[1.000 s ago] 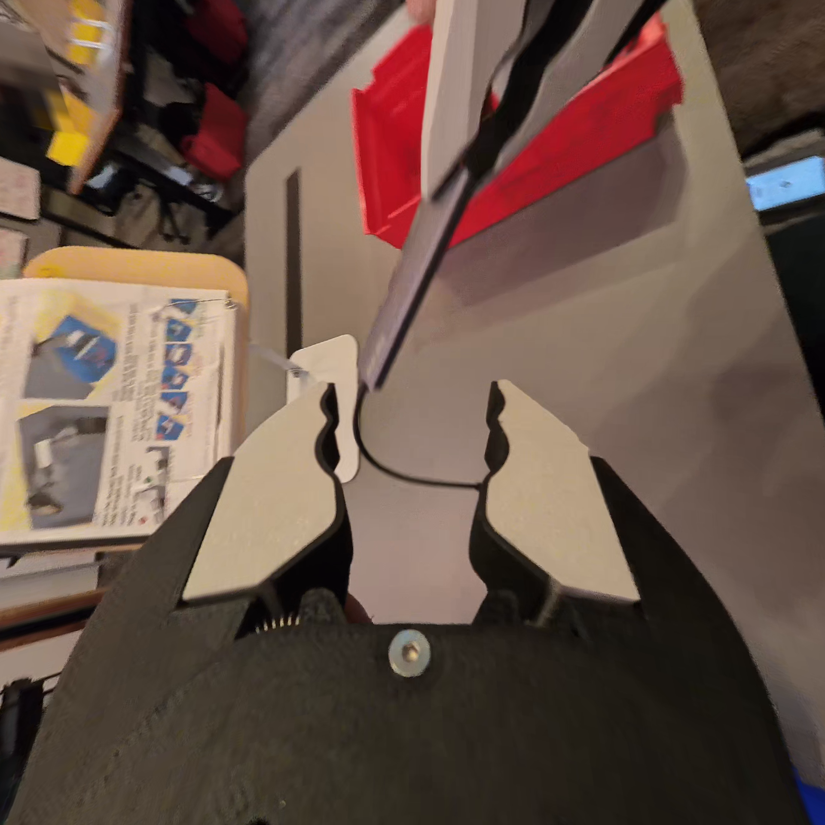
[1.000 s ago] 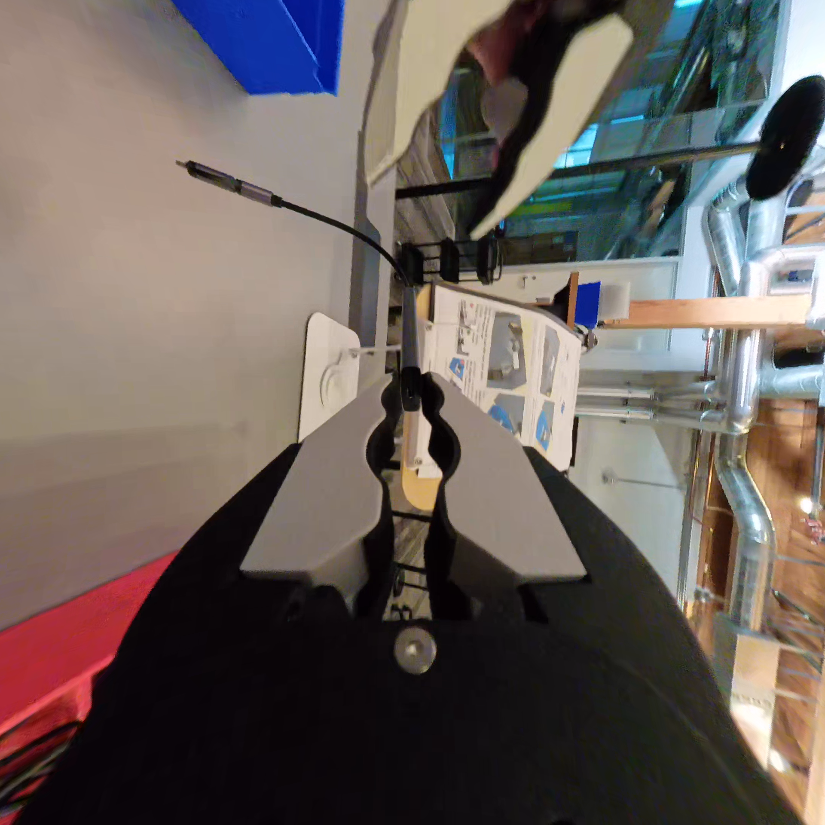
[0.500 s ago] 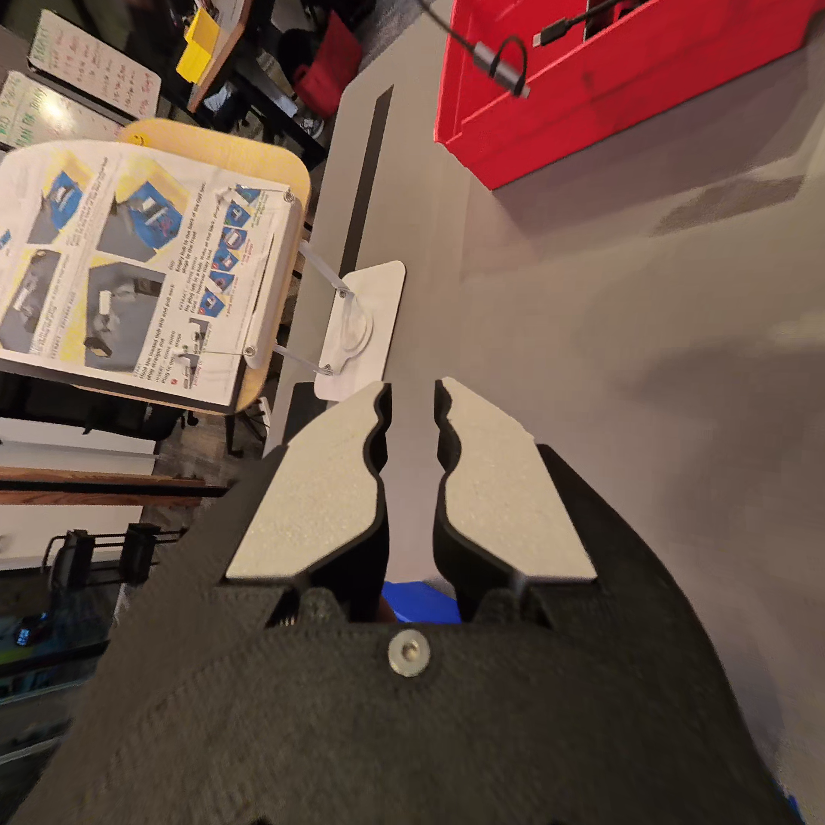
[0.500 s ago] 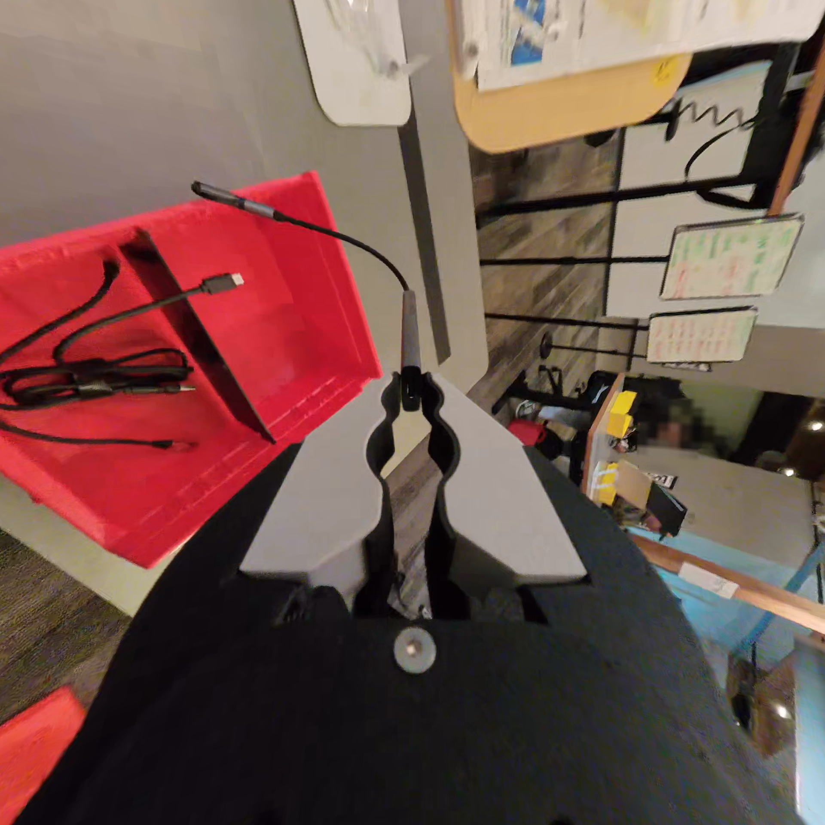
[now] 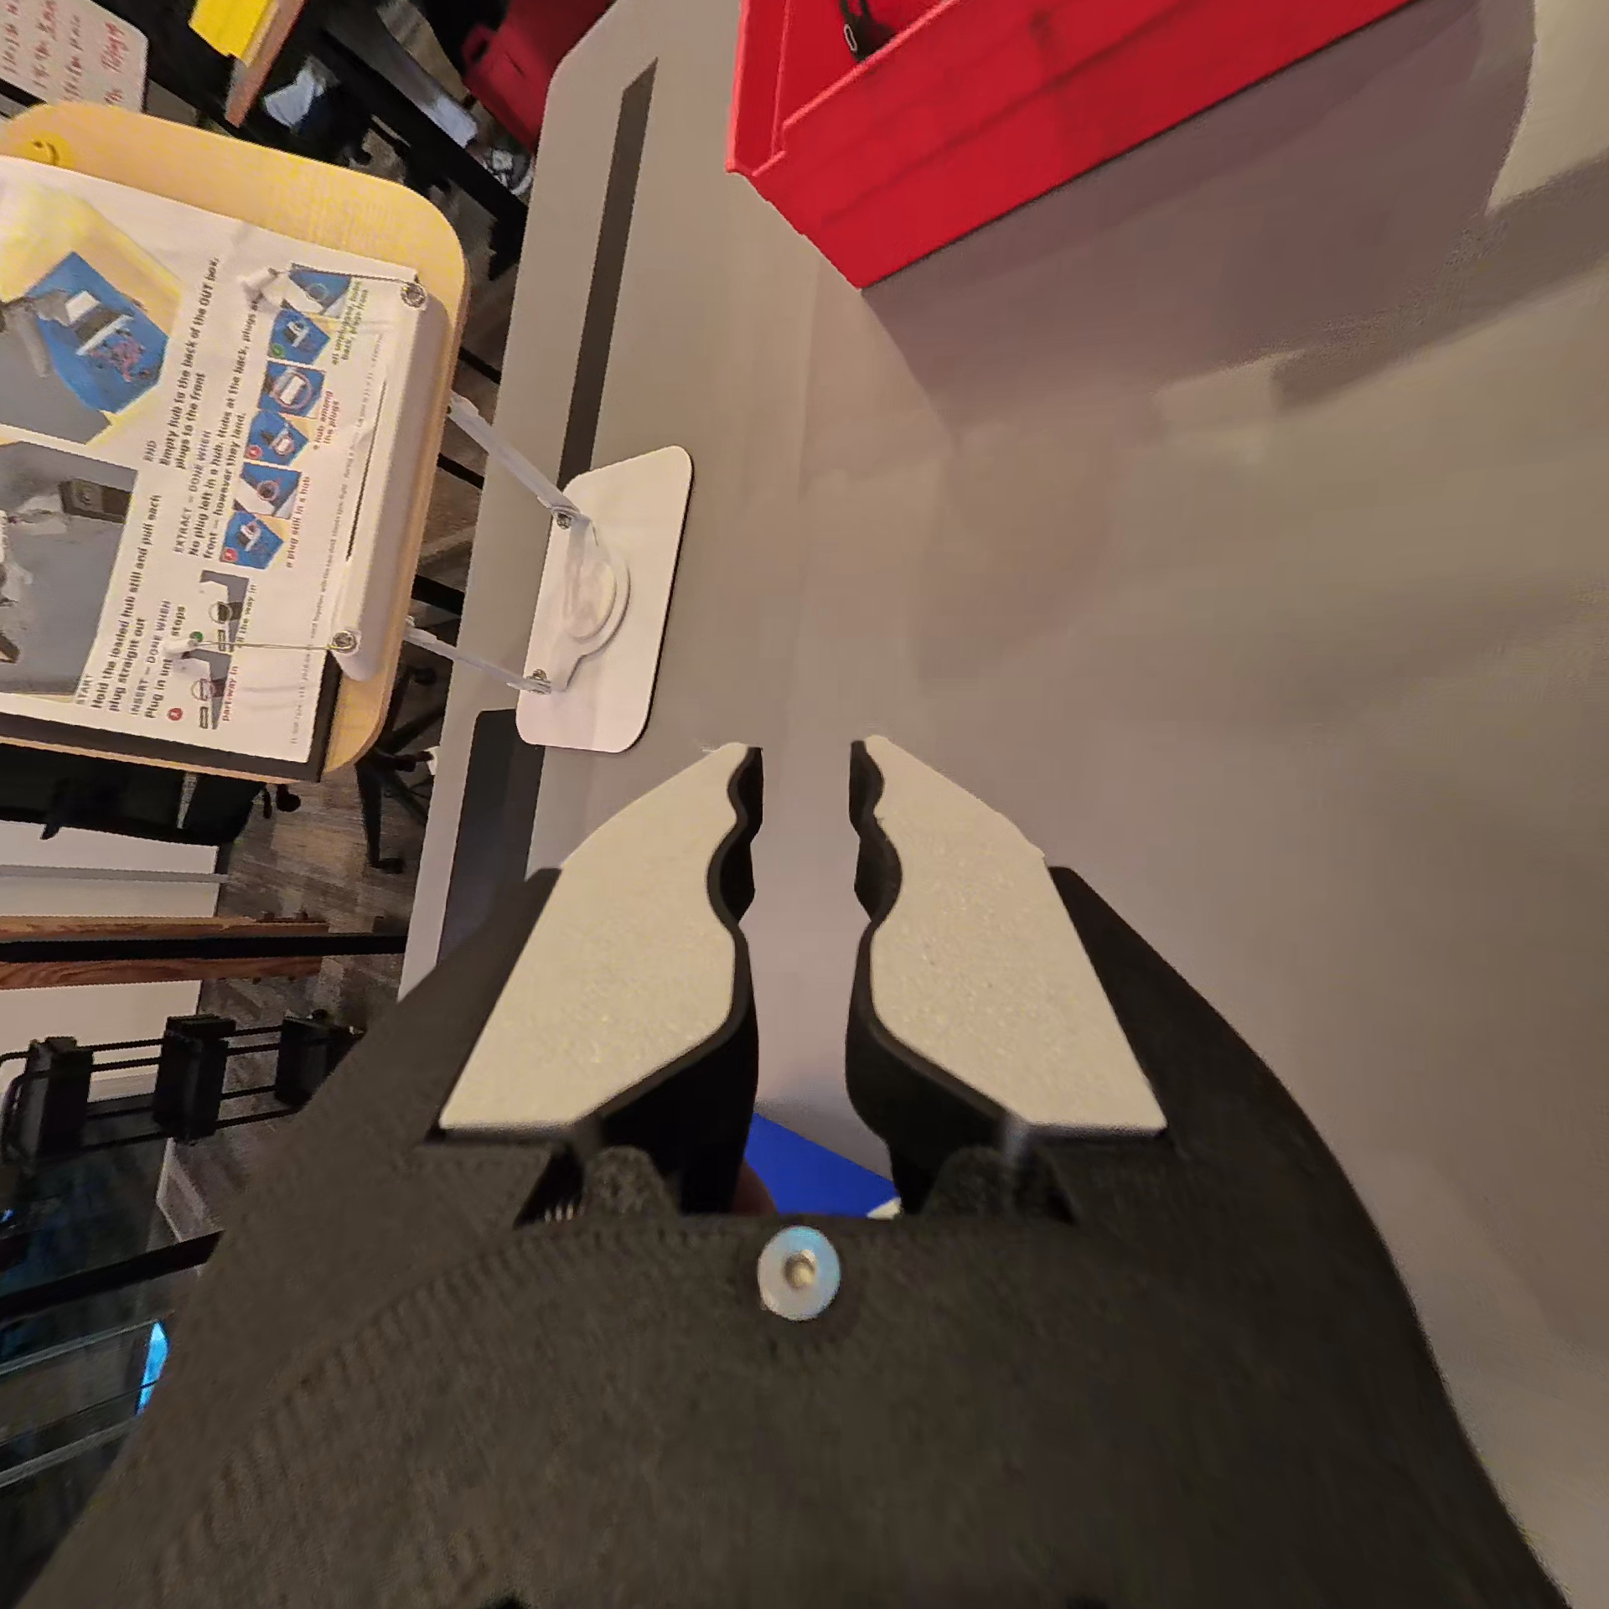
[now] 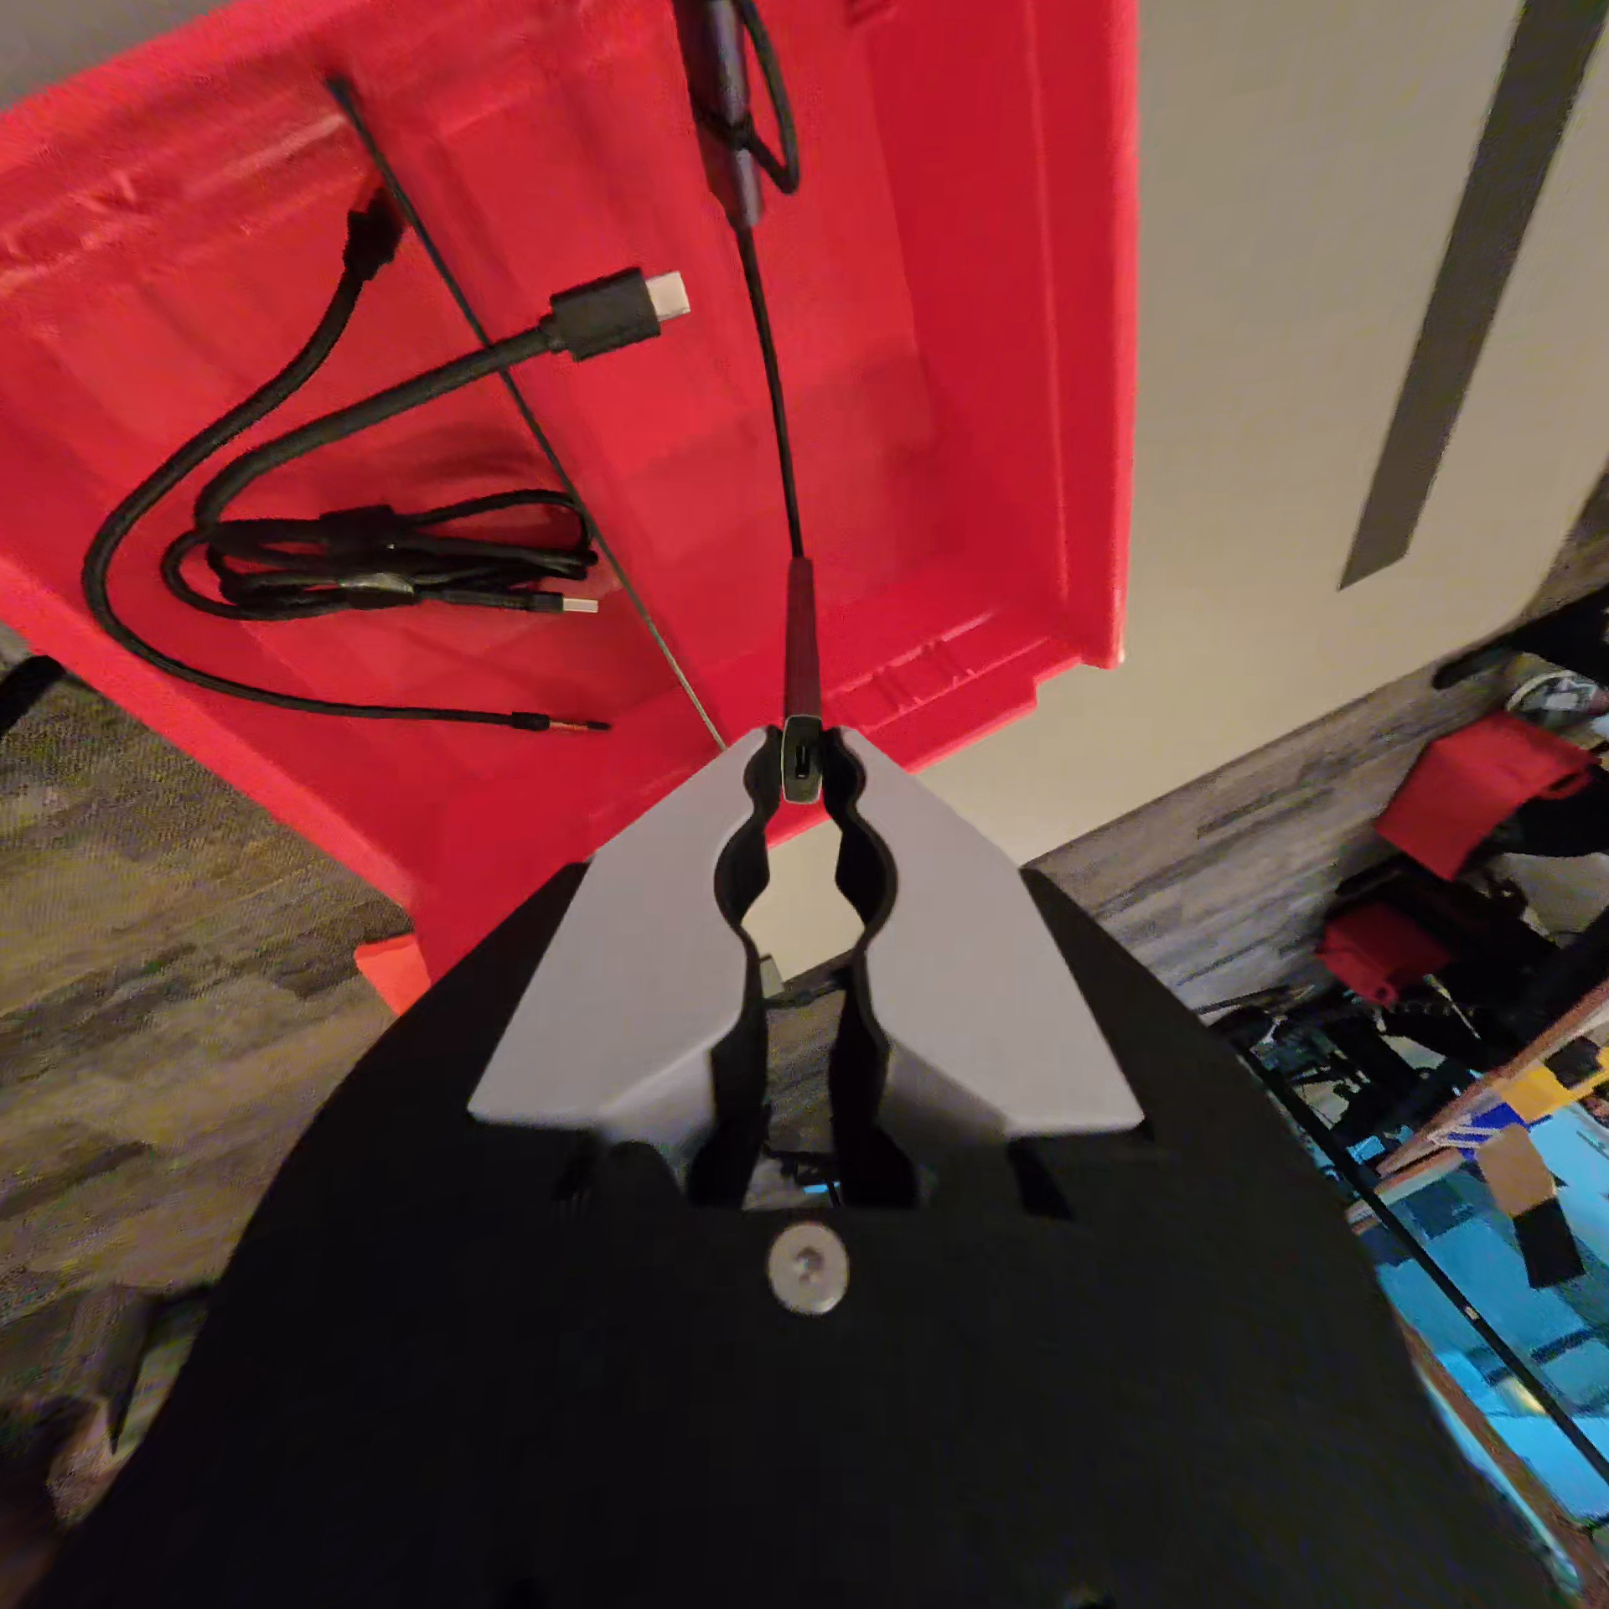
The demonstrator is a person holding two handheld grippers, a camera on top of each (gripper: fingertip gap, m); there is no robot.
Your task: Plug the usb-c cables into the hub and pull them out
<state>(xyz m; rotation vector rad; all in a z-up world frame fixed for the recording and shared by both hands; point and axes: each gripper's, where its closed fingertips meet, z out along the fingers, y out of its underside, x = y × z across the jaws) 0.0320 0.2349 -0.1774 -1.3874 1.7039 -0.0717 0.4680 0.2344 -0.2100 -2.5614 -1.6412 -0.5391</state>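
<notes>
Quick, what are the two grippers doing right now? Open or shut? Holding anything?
Left gripper: open, holding nothing, above the grey table.
Right gripper: shut on the thin cable's plug, over the red bin.

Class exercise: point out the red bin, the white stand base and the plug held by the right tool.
red bin [image 5: 1001, 157], left wrist view, outer wall.
white stand base [image 5: 649, 557], left wrist view, flat plate.
plug [image 6: 799, 757], right wrist view, connector end.
</notes>
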